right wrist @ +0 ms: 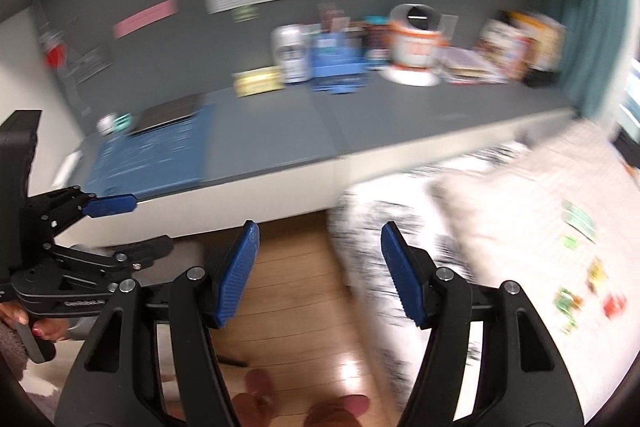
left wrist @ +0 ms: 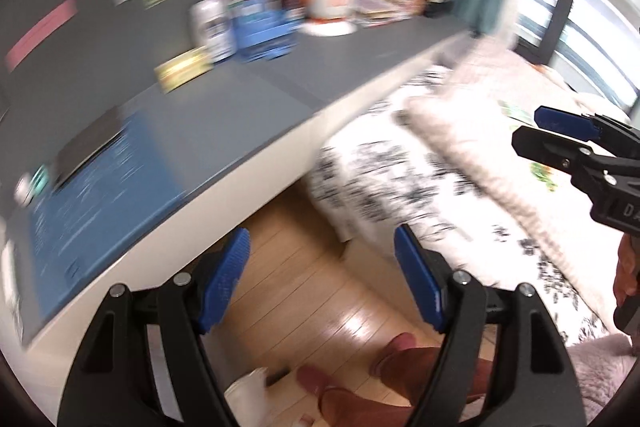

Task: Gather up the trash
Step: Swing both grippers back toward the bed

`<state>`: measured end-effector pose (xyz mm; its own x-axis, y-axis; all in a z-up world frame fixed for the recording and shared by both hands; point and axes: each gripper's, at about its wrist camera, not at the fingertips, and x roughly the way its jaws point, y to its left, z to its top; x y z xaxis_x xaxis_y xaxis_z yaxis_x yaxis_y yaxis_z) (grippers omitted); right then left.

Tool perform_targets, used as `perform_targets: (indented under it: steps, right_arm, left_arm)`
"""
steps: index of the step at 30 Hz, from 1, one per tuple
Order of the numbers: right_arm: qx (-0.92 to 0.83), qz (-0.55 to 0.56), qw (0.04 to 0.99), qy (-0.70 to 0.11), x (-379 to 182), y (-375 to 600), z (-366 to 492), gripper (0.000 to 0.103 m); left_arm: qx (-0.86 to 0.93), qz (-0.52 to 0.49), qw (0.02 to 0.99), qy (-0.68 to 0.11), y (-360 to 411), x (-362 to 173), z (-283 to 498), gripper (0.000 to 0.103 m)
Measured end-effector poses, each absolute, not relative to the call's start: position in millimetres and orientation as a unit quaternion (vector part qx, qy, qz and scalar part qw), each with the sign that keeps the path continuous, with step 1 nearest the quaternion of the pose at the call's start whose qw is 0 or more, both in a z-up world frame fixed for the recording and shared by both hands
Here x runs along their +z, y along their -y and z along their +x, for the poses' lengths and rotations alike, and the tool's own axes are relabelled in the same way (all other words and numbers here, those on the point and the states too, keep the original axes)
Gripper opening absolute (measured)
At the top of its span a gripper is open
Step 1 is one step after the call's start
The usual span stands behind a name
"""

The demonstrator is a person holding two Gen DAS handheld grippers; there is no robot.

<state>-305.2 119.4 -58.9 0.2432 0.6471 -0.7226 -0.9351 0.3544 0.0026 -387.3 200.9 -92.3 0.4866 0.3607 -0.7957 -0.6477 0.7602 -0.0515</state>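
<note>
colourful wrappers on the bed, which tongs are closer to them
Right. The right tongs hang open over the floor beside the bed, with the wrappers to their right. The left tongs, also open, sit further left, by the desk.

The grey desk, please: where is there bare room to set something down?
The desk is bare across its front middle and right, between the blue mat and the teal curtain. The back edge is crowded: blue box, white-and-orange container, stacked packets.
</note>
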Motion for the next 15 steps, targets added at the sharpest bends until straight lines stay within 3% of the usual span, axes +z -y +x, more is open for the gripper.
perform_targets:
  steps: [7,15]
  right_arm:
    - [0.397,-0.172,0.835,-0.341,-60.1,-7.1,-185.6,0.061]
    - [0.257,-0.095,0.881,-0.385,-80.9,96.7,-105.7,0.061]
  left_arm:
    - [0.192,-0.121,0.883,-0.411,-143.1,-86.0,-250.5,0.075]
    - [0.053,-0.048,0.894,-0.443,-85.5,-92.4,-133.7,0.075]
